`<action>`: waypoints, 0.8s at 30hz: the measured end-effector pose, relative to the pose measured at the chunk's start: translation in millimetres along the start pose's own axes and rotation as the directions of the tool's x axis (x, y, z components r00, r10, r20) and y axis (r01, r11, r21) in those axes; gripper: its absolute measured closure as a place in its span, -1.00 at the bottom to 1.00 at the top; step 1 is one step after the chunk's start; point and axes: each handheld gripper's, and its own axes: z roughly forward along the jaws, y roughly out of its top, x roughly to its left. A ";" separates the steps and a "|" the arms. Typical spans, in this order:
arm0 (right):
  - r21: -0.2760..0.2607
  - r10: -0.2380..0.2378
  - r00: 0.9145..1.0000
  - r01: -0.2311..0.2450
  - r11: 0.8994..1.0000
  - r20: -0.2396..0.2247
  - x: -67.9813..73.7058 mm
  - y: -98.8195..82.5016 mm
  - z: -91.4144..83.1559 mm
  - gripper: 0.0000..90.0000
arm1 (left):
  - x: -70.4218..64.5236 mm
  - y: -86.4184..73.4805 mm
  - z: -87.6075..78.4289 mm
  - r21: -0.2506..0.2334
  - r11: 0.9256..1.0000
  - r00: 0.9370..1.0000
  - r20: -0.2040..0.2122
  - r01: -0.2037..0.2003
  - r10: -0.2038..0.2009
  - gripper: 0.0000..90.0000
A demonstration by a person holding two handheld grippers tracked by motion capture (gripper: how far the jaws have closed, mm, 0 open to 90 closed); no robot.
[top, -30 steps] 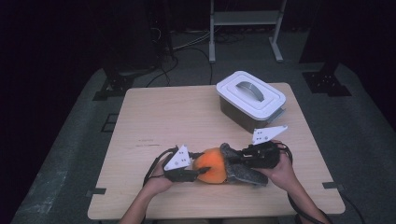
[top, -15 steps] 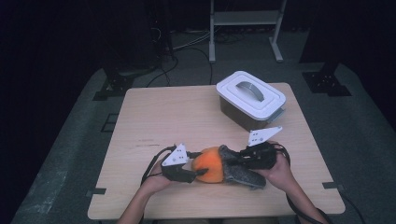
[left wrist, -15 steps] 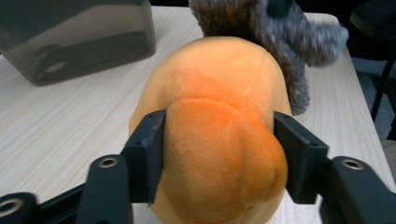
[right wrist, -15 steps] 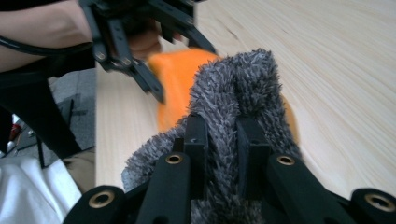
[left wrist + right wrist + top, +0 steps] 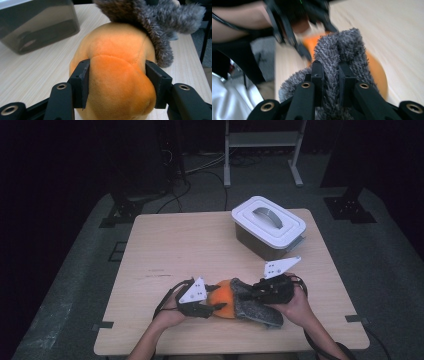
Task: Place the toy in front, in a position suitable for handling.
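The left gripper [image 5: 119, 85] has its jaws spread around the orange plush toy [image 5: 117, 75], squeezing it to hold it steady, probably. The right gripper [image 5: 331, 75] pinches the toy's grey fur [image 5: 342, 50], apparently pulling. Beyond both stands a lidded box [image 5: 268, 227].

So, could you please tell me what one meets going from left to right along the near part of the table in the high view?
Left hand → left gripper → orange plush toy → grey furry fabric → right gripper → right hand.
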 end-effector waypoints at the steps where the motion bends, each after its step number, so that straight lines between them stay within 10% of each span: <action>1: 0.000 0.000 1.000 0.000 1.000 0.000 0.0 0.0 0.0 0.71 | -1.1 0.9 1.1 -0.004 1.000 1.000 -0.002 0.000 0.000 -0.03; 10: 0.110 0.009 0.996 -0.019 0.994 0.093 -11.7 -5.7 -0.9 0.69 | 4.3 1.6 -0.1 -0.020 0.998 0.998 -0.033 0.054 -0.054 -0.17; 17: 0.078 -0.061 0.995 0.054 0.995 0.079 4.3 8.4 -0.3 0.64 | -3.1 8.1 4.1 -0.007 1.000 1.000 -0.020 -0.002 0.002 -0.12; 24: 0.107 -0.005 0.998 -0.002 0.994 0.069 -7.8 -5.3 1.6 0.68 | 6.0 4.0 4.3 0.034 0.992 0.993 -0.012 0.120 -0.120 -0.59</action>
